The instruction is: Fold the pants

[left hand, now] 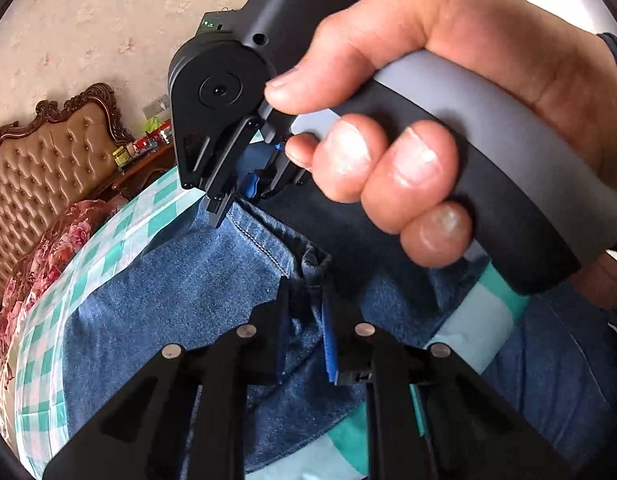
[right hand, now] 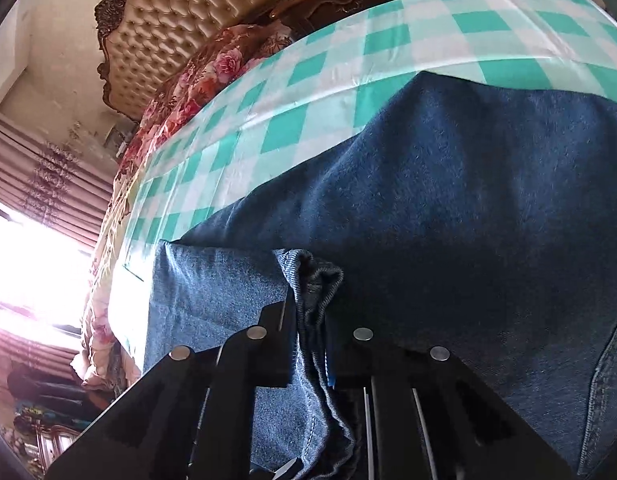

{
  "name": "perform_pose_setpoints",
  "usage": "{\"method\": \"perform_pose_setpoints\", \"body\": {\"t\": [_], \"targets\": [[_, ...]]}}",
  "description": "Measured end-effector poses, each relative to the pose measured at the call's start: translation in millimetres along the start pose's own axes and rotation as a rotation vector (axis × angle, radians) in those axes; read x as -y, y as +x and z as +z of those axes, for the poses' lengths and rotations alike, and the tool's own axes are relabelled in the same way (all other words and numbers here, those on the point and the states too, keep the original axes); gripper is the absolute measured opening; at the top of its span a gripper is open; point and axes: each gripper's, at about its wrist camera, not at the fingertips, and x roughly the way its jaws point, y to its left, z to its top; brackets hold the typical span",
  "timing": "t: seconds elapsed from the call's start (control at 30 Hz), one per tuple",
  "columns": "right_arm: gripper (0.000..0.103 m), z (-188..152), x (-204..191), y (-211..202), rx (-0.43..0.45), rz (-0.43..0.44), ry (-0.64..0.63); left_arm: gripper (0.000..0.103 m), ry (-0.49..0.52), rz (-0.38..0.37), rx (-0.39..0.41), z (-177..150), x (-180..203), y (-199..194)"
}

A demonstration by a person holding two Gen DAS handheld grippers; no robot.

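Left wrist view, both tools pinching jeans hem

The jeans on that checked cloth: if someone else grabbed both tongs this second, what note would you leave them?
Left tongs: shut on a bunched edge of the jeans.
Right tongs: shut on another gathered denim edge; in the left view they sit just beyond, gripped by the right hand.
Jeans: spread over the green checked cloth, one end hanging off its near edge.
Done: both edges gripped, close together.
Left: carry the fold over, lay it flat, let go. How many folds are already in, I cannot tell.
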Motion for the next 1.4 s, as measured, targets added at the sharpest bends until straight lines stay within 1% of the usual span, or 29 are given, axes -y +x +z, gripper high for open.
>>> {"method": "perform_pose_setpoints", "body": {"t": [0.03,0.07,0.13,0.17,0.2,0.23,0.27,0.33,0.37,0.43,0.47,0.5,0.57,0.67,0.77,0.8,0.87,0.9,0.93,1.03,1.07,1.1,1.13,1.17,1.23,1.27,1.3,1.33,1.4], "targets": [[0.012,-0.2,1.8,1.4,-0.001,-0.020,0.001,0.015,0.003,-0.001,-0.004,-0.1,-3.6,4.7],[0.012,0.3,2.9,5.1,-0.002,-0.041,-0.003,0.024,0.005,-0.014,-0.014,-1.4,-1.0,8.6],[0.012,-3.1,2.8,6.1,0.016,-0.061,-0.025,0.028,-0.006,-0.029,-0.007,-2.1,0.4,7.3],[0.015,-4.7,2.1,4.4,0.026,-0.073,-0.028,0.037,-0.013,-0.047,0.002,-1.7,-2.7,3.7],[0.026,-6.1,1.2,2.0,0.039,-0.094,-0.029,0.048,-0.024,-0.061,0.024,-0.8,-5.5,-4.1],[0.035,-7.3,-0.5,-3.4,0.069,-0.137,-0.033,0.052,-0.041,-0.063,0.051,-0.7,-10.3,-14.6],[0.049,-8.6,-1.2,-11.6,0.111,-0.190,-0.031,0.056,-0.063,-0.067,0.067,-0.2,-16.1,-23.3],[0.050,-12.4,-0.7,-30.9,0.199,-0.269,-0.020,0.056,-0.138,-0.072,0.092,-5.7,-35.8,-41.1],[0.050,-14.9,-2.9,-40.4,0.234,-0.293,-0.020,0.056,-0.198,-0.042,0.109,-11.3,-53.2,-51.7],[0.050,-24.1,-17.1,-52.0,0.287,-0.324,-0.073,0.053,-0.317,0.035,0.112,-19.2,-91.1,-60.9],[0.050,-32.4,-31.7,-53.4,0.310,-0.340,-0.132,0.044,-0.412,0.079,0.099,-24.8,-123.4,-58.9],[0.050,-38.9,-42.9,-51.8,0.319,-0.351,-0.175,0.032,-0.470,0.098,0.076,-28.3,-146.7,-52.8],[0.050,-59.5,-76.0,-33.6,0.314,-0.392,-0.312,0.020,-0.523,0.126,-0.003,-32.3,-185.6,-30.7],[0.049,-75.5,-90.2,-5.4,0.274,-0.462,-0.387,0.021,-0.582,0.038,-0.138,-33.8,-228.5,17.5],[0.050,-80.3,-73.1,18.1,0.197,-0.504,-0.349,0.019,-0.604,0.078,-0.285,-49.8,-268.5,60.9],[0.048,-82.7,-69.4,19.7,0.198,-0.502,-0.343,0.011,-0.652,0.093,-0.283,-54.3,-286.8,65.3],[0.048,-83.0,-70.3,21.3,0.198,-0.505,-0.353,0.013,-0.728,0.185,-0.287,-58.2,-309.8,59.0],[0.048,-82.8,-70.7,21.3,0.195,-0.507,-0.352,0.019,-0.752,0.213,-0.264,-59.4,-313.2,48.1],[0.049,-82.7,-70.6,21.8,0.197,-0.507,-0.348,0.022,-0.764,0.194,-0.217,-56.7,-312.0,36.6],[0.050,-86.4,-71.1,22.7,0.207,-0.517,-0.357,0.030,-0.680,0.073,-0.155,-49.7,-278.9,20.0],[0.050,-87.6,-71.2,22.7,0.212,-0.515,-0.355,0.037,-0.660,0.059,-0.158,-47.2,-268.8,19.5],[0.050,-88.1,-71.4,22.5,0.214,-0.515,-0.354,0.038,-0.654,0.060,-0.178,-48.8,-261.6,26.1],[0.050,-87.5,-71.1,22.5,0.215,-0.514,-0.355,0.038,-0.664,0.086,-0.210,-53.2,-258.2,32.4],[0.051,-86.4,-69.8,23.3,0.214,-0.514,-0.356,0.038,-0.697,0.152,-0.262,-62.5,-259.2,37.1],[0.051,-86.3,-70.1,22.8,0.212,-0.513,-0.361,0.037,-0.793,0.222,-0.272,-75.6,-266.4,31.2],[0.051,-86.4,-69.6,22.3,0.212,-0.511,-0.364,0.043,-0.840,0.254,-0.262,-80.2,-268.9,20.5],[0.051,-86.1,-69.4,22.1,0.211,-0.510,-0.365,0.058,-0.854,0.278,-0.254,-83.2,-268.5,12.1],[0.051,-85.7,-69.2,22.0,0.210,-0.508,-0.365,0.063,-0.852,0.286,-0.238,-85.0,-267.8,5.6],[0.051,-86.0,-69.3,21.9,0.213,-0.508,-0.365,0.065,-0.841,0.269,-0.188,-90.6,-260.6,-12.1]]}}
